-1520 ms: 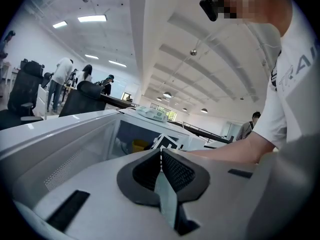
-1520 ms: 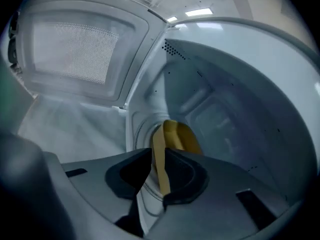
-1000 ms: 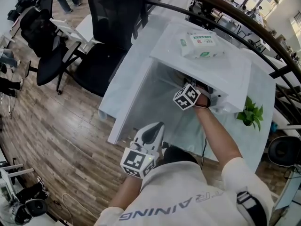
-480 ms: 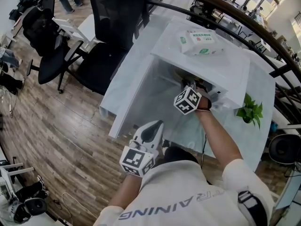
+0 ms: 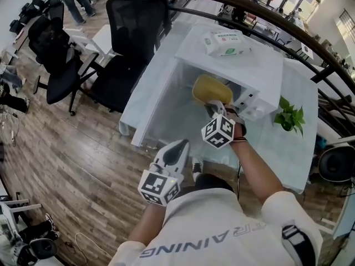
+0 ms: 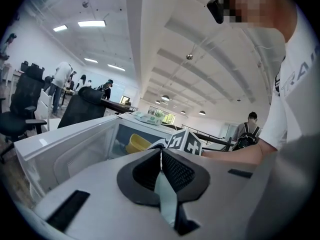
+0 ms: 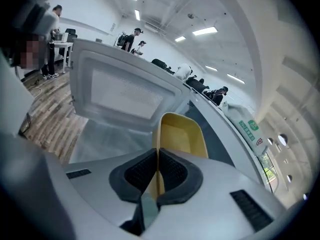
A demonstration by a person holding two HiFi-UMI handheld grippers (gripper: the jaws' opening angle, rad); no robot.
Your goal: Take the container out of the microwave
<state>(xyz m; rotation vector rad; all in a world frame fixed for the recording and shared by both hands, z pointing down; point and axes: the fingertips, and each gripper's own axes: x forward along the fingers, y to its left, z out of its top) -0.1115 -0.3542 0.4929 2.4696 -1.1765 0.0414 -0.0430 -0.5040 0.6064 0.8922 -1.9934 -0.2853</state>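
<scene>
Right gripper (image 7: 158, 160): ribbed black pads pressed together on the thin near wall of the yellow container (image 7: 181, 133), clamped at the rim. Container is a smooth, matte, rounded-corner tub with an open top. No contents can be made out.

Head view: container (image 5: 209, 87) sits at the mouth of the microwave (image 5: 260, 76), centre-upper frame, just beyond the right gripper (image 5: 214, 107). Cannot tell whether it is fully clear of the cavity.

Microwave: white, boxy, glossy casing. Its door (image 7: 125, 91) is swung wide open toward the left of frame, with a white frame and a pale frosted panel with rounded corners.

Left gripper (image 6: 160, 154): pads closed against each other with nothing between. It is held low at lower centre in the head view (image 5: 178, 151), well apart from the microwave. From its own view the container (image 6: 136, 143) shows inside the door opening.

On the microwave top lies a soft white wipes pack (image 5: 223, 42) with green print. A small leafy green plant (image 5: 288, 115) stands right of the microwave on the white table (image 5: 161, 87). A black mesh-back office chair (image 5: 133, 15) is at upper left, on a wood-plank floor (image 5: 66, 148).
</scene>
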